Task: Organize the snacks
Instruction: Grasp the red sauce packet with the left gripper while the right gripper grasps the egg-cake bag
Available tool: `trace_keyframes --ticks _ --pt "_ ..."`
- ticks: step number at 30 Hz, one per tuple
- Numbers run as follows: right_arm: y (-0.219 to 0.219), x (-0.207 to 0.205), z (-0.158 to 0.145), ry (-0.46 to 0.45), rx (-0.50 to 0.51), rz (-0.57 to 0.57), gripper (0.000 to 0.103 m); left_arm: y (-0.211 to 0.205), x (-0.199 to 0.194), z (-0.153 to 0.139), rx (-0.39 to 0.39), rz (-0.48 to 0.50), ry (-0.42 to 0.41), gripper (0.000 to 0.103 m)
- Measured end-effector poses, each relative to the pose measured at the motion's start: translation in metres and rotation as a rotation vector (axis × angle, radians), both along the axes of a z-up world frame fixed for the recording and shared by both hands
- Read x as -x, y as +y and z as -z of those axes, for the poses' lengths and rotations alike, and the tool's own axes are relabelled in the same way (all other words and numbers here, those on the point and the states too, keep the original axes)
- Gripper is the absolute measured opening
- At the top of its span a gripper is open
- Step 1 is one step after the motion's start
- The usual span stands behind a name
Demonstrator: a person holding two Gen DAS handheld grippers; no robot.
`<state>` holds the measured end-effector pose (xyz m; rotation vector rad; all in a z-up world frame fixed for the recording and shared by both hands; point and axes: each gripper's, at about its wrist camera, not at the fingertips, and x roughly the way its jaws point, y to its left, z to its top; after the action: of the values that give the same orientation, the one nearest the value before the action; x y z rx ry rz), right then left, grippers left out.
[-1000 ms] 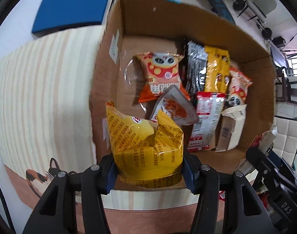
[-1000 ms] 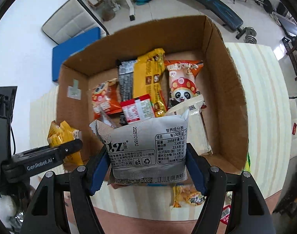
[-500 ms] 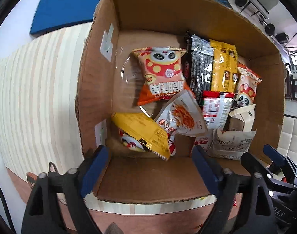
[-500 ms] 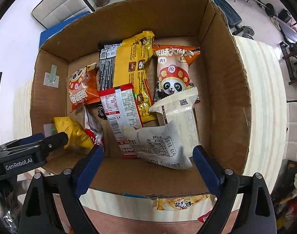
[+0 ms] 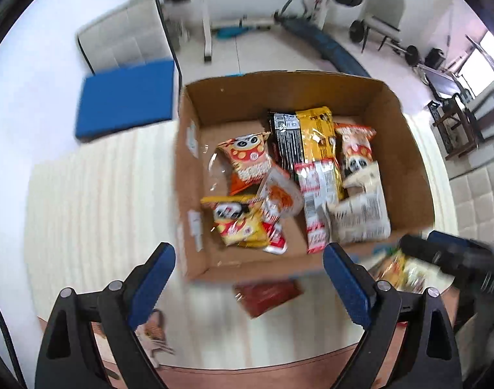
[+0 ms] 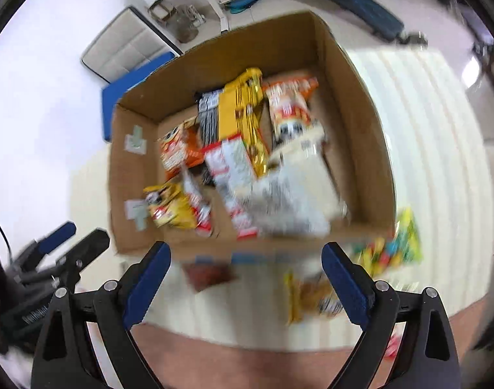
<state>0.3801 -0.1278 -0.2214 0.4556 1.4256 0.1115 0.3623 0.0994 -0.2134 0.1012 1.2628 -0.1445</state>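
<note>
An open cardboard box [image 5: 405, 149] [image 6: 360, 123] on a striped cloth holds several snack packets. The yellow packet [image 5: 240, 227] [image 6: 172, 207] lies in its near left corner and the grey-white packet [image 5: 360, 220] [image 6: 289, 201] in its near right part. My left gripper [image 5: 248, 278] is open and empty, held above the cloth in front of the box. My right gripper [image 6: 245, 275] is open and empty too, in front of the box. Each gripper shows at the side of the other's view, the right [image 5: 457, 259] and the left [image 6: 59, 253].
A dark red packet [image 5: 268, 293] [image 6: 208, 274] lies on the cloth just in front of the box. A yellow-brown packet [image 6: 311, 295] and a colourful green packet [image 6: 392, 249] lie at the front right. A blue mat [image 5: 127, 97] and gym gear sit on the floor beyond.
Both grippers opened and dropped their packets into the box, yellow from the left and grey-white from the right. Both then pulled back and up, away from the box.
</note>
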Motion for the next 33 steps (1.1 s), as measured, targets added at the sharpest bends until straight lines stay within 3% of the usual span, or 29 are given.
trace_keyframes --ticks 3,6,11,15,17,23,29,33 --pt "-0.012 0.037 0.006 0.000 -0.032 0.043 0.096 0.001 0.039 0.012 -0.056 0.064 -0.010 0.094" --pt "-0.021 0.068 0.025 0.037 -0.037 0.065 0.096 -0.006 0.059 0.054 -0.150 0.163 0.048 0.094" --pt "-0.029 0.095 0.067 0.106 -0.018 0.092 0.096 -0.010 0.048 0.135 -0.184 0.258 0.173 0.094" --pt "-0.034 0.102 0.086 0.136 -0.040 0.122 0.096 -0.021 0.034 0.166 -0.186 0.346 0.220 0.094" --pt "-0.037 0.103 0.089 0.134 -0.041 0.132 0.096 -0.028 0.028 0.174 -0.191 0.380 0.231 0.094" --pt "-0.054 0.098 0.100 0.174 -0.044 0.252 0.096 -0.044 0.020 0.191 -0.107 0.401 0.318 0.094" --pt "-0.080 0.090 0.120 0.213 -0.058 0.422 0.096 -0.063 0.038 0.187 -0.033 0.420 0.351 0.094" --pt "-0.082 0.080 0.128 0.227 -0.032 0.445 0.096 -0.064 0.049 0.184 0.029 0.413 0.380 0.094"
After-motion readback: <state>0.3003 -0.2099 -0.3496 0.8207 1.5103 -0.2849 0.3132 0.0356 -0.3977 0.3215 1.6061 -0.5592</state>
